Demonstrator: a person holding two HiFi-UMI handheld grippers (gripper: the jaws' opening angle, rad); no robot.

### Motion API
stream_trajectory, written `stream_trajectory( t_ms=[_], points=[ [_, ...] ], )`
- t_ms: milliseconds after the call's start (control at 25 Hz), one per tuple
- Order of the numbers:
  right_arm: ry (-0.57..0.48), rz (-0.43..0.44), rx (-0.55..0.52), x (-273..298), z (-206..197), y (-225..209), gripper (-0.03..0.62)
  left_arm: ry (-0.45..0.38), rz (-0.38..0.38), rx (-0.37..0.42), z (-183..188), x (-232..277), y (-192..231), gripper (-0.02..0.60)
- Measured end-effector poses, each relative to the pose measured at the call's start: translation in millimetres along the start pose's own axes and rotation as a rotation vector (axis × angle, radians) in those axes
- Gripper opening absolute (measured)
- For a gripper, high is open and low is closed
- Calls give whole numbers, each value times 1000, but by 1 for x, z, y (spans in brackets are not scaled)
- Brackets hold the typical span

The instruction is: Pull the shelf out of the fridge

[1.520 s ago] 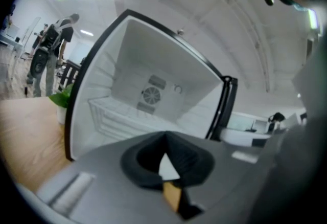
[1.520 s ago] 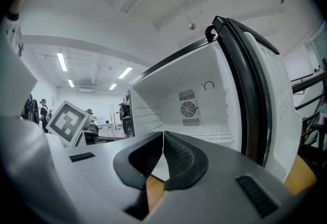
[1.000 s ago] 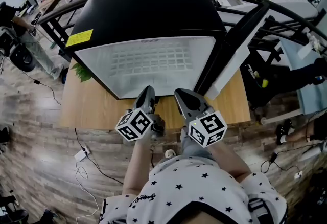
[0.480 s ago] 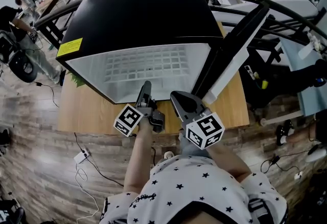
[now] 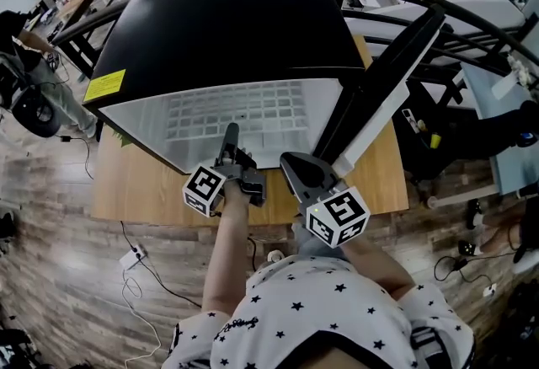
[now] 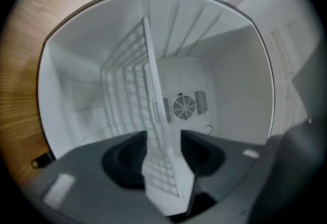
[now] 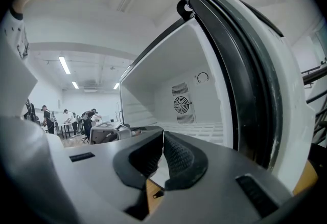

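A black mini fridge (image 5: 236, 30) stands on a wooden table (image 5: 143, 182) with its door (image 5: 387, 81) swung open to the right. Inside its white interior lies a white wire shelf (image 5: 244, 110). My left gripper (image 5: 229, 135) is rolled on its side at the shelf's front edge. In the left gripper view the shelf (image 6: 153, 110) runs edge-on between the jaws of the left gripper (image 6: 163, 138), which are opening and are not pressing on it. My right gripper (image 5: 295, 167) hangs just before the fridge by the door, shut and holding nothing (image 7: 162, 138).
A round fan (image 6: 183, 107) sits in the fridge's back wall. The open door (image 7: 245, 80) stands close on the right gripper's right. Black railings (image 5: 472, 22) run behind the fridge. A cable and adapter (image 5: 135, 255) lie on the wooden floor. People stand far left (image 5: 25, 39).
My left gripper has moved forward to the shelf's front edge, rolled onto its side and opened around it. The right gripper has barely shifted.
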State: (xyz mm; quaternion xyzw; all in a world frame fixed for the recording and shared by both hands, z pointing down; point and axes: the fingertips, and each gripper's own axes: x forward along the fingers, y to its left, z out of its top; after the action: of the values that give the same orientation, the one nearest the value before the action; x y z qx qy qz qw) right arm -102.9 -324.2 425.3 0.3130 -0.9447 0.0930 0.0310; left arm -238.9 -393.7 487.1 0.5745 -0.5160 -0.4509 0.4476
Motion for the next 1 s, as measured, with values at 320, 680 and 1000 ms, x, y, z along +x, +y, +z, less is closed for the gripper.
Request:
stream_trajectory(
  t_ms=[320, 680, 1000],
  points=[
    [2, -13, -1, -3, 1, -10, 21, -47, 12, -63, 9, 19, 5, 171],
    [4, -36, 7, -6, -1, -16, 21, -67, 10, -102, 11, 33, 4, 71],
    [7, -52, 14, -9, -5, -17, 21, -97, 10, -147, 11, 34, 4, 37]
  ],
)
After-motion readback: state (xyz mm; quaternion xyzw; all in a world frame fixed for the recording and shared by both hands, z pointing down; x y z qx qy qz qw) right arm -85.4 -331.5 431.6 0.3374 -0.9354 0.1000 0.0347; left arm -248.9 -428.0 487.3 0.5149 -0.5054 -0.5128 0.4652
